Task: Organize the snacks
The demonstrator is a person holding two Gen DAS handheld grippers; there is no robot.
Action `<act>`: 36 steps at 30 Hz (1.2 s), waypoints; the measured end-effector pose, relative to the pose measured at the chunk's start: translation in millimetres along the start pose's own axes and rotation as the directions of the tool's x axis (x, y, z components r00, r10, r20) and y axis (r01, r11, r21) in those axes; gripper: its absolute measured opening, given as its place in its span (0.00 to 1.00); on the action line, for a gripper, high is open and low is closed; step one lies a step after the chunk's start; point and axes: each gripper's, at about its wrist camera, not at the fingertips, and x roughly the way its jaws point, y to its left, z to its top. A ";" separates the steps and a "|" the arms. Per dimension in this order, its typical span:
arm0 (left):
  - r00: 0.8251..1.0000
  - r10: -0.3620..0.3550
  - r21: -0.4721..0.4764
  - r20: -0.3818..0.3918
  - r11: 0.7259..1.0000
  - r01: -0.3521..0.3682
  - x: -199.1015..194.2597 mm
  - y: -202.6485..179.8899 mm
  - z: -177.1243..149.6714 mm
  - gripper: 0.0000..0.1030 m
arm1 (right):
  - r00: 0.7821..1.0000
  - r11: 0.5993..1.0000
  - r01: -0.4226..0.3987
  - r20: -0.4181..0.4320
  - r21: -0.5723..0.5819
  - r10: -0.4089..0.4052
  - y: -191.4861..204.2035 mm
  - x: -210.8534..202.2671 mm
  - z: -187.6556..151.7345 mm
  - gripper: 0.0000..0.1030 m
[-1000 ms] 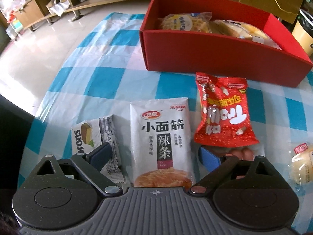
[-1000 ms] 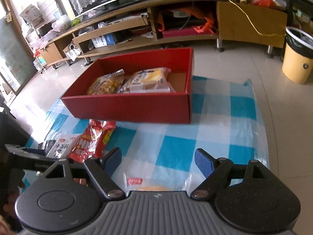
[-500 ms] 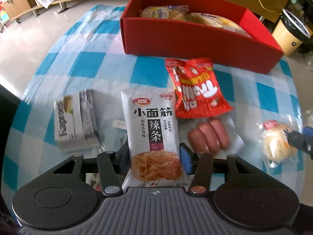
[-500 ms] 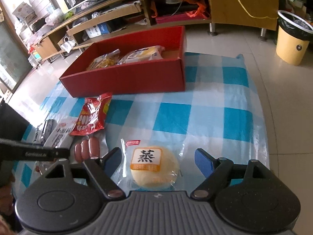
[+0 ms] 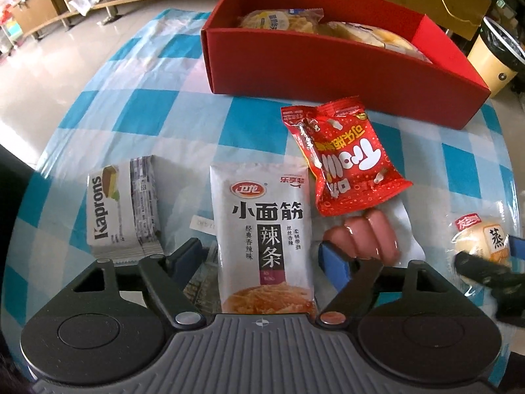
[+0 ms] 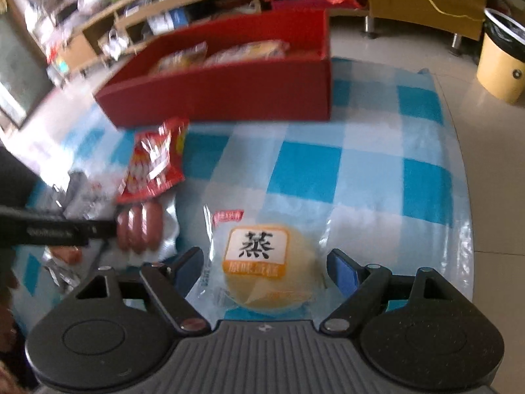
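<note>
A red box (image 5: 328, 62) with bagged snacks in it stands at the far side of the checked cloth. My left gripper (image 5: 262, 256) is open, its fingers either side of the lower part of a white spicy-strip packet (image 5: 262, 229). A red snack bag (image 5: 341, 161), a sausage pack (image 5: 364, 239) and a Kaprons wafer pack (image 5: 121, 210) lie around it. My right gripper (image 6: 265, 266) is open, its fingers straddling a wrapped steamed cake (image 6: 262, 262) on the cloth. The red box (image 6: 229, 92) lies beyond it.
A yellow bin (image 6: 502, 62) stands on the floor at the right. Wooden shelves (image 6: 164, 10) line the back wall. The cloth's right edge (image 6: 459, 197) is close to the steamed cake. The left gripper's side (image 6: 55, 231) shows at the left of the right wrist view.
My left gripper shut around the white packet half a second ago and now stands open again. My right gripper has moved forward around the steamed cake.
</note>
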 end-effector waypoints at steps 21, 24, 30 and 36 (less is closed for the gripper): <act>1.000 0.020 0.010 0.007 1.000 -0.020 -7.2 7.1 -6.9 0.58 | 0.997 0.989 0.078 -0.004 -0.125 -0.079 17.4 0.9 -10.4 0.79; 1.000 -0.010 -0.017 -0.004 1.000 0.010 -11.7 10.6 -5.6 0.54 | 0.997 0.990 0.082 0.021 -0.119 -0.080 16.4 -6.6 -11.7 0.75; 1.000 -0.027 -0.020 0.004 0.999 0.027 -19.2 9.8 -7.0 0.53 | 0.998 0.995 0.056 0.034 -0.081 -0.054 13.2 -13.8 -10.1 0.70; 0.998 -0.053 -0.038 0.020 0.998 0.054 -25.6 13.4 -8.8 0.53 | 0.998 0.998 0.027 0.061 -0.049 -0.024 9.4 -24.3 -12.4 0.70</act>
